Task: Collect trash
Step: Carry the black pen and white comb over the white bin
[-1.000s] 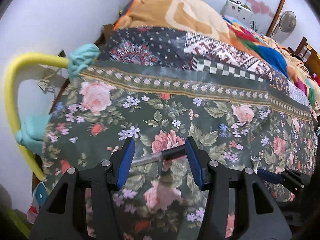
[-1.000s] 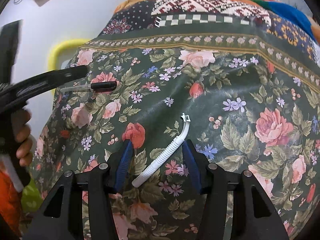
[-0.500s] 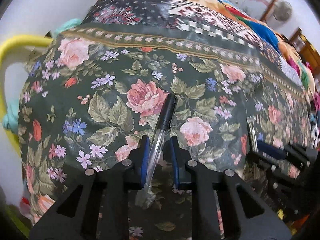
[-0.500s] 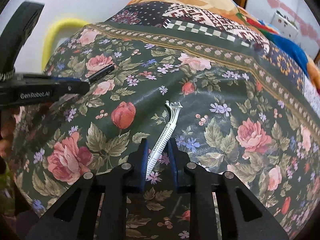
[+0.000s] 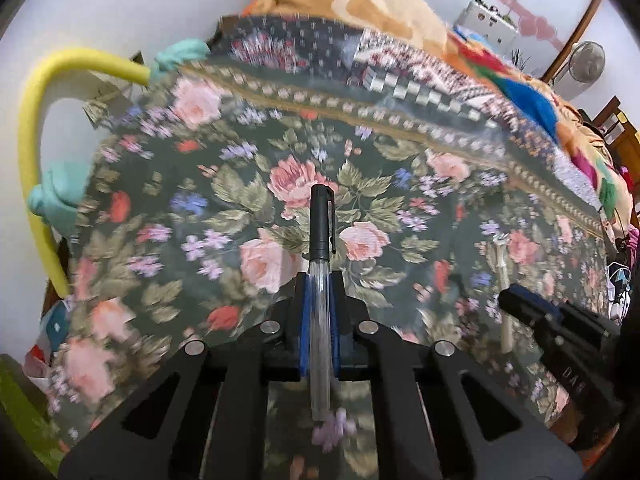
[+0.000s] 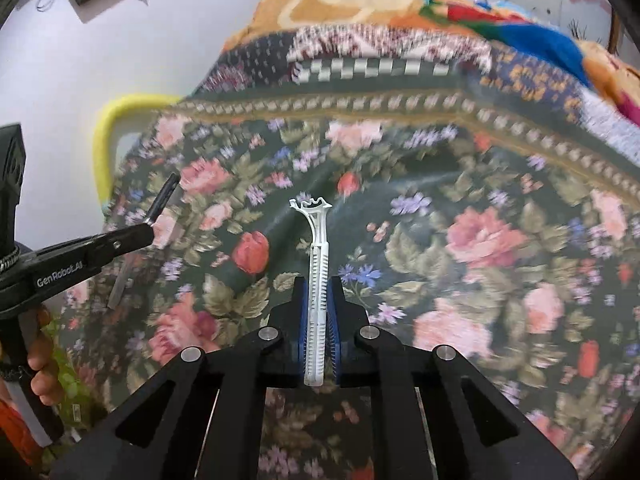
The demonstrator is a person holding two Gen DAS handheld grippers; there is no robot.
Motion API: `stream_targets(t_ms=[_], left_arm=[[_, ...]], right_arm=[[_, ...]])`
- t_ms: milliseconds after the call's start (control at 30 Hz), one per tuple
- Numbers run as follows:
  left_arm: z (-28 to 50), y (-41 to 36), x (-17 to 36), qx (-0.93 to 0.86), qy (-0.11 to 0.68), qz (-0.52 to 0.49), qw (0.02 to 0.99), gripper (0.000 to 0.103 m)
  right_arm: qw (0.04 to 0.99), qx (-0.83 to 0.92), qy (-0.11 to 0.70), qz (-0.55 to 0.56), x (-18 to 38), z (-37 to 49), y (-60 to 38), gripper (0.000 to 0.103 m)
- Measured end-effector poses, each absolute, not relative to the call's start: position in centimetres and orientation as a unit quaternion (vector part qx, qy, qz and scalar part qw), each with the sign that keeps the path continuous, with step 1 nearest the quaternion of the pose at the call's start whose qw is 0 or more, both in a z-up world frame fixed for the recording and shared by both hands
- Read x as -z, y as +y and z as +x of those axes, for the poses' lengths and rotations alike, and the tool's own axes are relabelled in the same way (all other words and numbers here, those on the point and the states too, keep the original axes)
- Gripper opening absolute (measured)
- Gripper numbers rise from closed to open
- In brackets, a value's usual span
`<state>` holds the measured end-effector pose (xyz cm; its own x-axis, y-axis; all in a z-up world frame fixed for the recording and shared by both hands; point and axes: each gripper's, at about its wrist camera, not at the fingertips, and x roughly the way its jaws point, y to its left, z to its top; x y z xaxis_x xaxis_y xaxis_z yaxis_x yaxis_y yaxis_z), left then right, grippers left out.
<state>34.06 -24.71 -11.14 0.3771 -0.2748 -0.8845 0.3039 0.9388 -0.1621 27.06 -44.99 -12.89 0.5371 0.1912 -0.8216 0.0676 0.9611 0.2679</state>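
My left gripper [image 5: 320, 300] is shut on a clear pen with a black cap [image 5: 321, 236], which points forward above the floral bedspread [image 5: 240, 184]. My right gripper [image 6: 319, 304] is shut on a white plastic razor handle without a blade [image 6: 317, 248], also lifted off the bedspread [image 6: 460, 240]. In the right wrist view the left gripper [image 6: 146, 230] shows at the left with the pen's cap [image 6: 164, 196] sticking out. In the left wrist view the right gripper [image 5: 520, 300] shows at the right with the white handle [image 5: 505, 280].
A yellow foam-covered rail [image 5: 36, 128] with teal cloth ties [image 5: 56, 196] runs along the bed's left edge by the white wall. Patterned blankets [image 5: 400, 40] are piled further up the bed. A hand [image 6: 44, 376] holds the left gripper.
Both grippers closed on their items, the left on the pen and the right on the white handle, and lifted them off the bedspread. The views are blurred with motion.
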Motion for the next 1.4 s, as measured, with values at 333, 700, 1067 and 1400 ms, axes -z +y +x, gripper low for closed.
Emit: stream_targets(t_ms=[333, 700, 1067, 1400], left_arm=[[27.5, -19.3, 4.2, 0.141, 0.475, -0.007, 0.869, 0.007], [17.8, -8.6, 1.0, 0.05, 0.435, -0.035, 0.899, 0.007], [7.8, 2.3, 3.1, -0.034, 0.452, -0.066, 0.889, 0.007], [2.2, 7.0, 7.6, -0.08, 0.483, -0.101, 0.866, 0.007]], right_arm=[[0.901, -0.062, 0.417, 0.1, 5.3, 23.2, -41.6, 0.009], [0.911, -0.16, 0.377, 0.046, 0.4, 17.9, -30.4, 0.009], [0.891, -0.257, 0.375, 0.001, 0.0, 12.7, -18.7, 0.009], [0.845, -0.326, 0.42, -0.052, 3.6, 9.5, -10.3, 0.009]])
